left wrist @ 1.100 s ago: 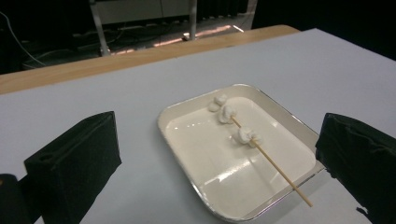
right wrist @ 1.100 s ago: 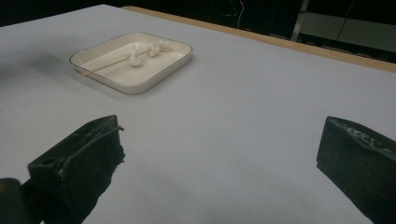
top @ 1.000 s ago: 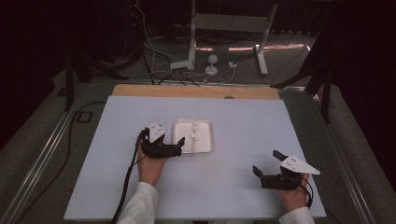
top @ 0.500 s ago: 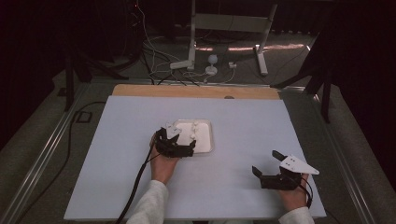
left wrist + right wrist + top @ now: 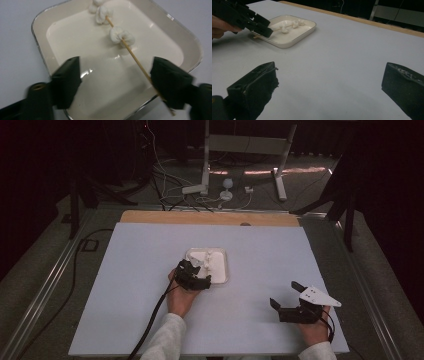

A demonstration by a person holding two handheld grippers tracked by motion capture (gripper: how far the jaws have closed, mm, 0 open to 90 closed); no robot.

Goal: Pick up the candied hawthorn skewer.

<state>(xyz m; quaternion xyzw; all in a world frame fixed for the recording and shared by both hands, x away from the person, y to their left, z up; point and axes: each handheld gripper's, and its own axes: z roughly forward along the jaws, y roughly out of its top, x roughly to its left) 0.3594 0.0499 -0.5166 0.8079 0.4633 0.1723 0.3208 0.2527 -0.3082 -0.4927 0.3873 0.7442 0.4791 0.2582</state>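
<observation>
Skewer, thin wood, overhangs the glossy tray's rim; my left claw, closing, straddles it ungripped; right claw released.

The bench is a pale lavender sheet with a wooden strip running along its twelve o'clock edge. Beyond that, on the dark floor, loose cables tangle at eleven o'clock around a grey metal stand, beside what may be a small white bulb.
</observation>
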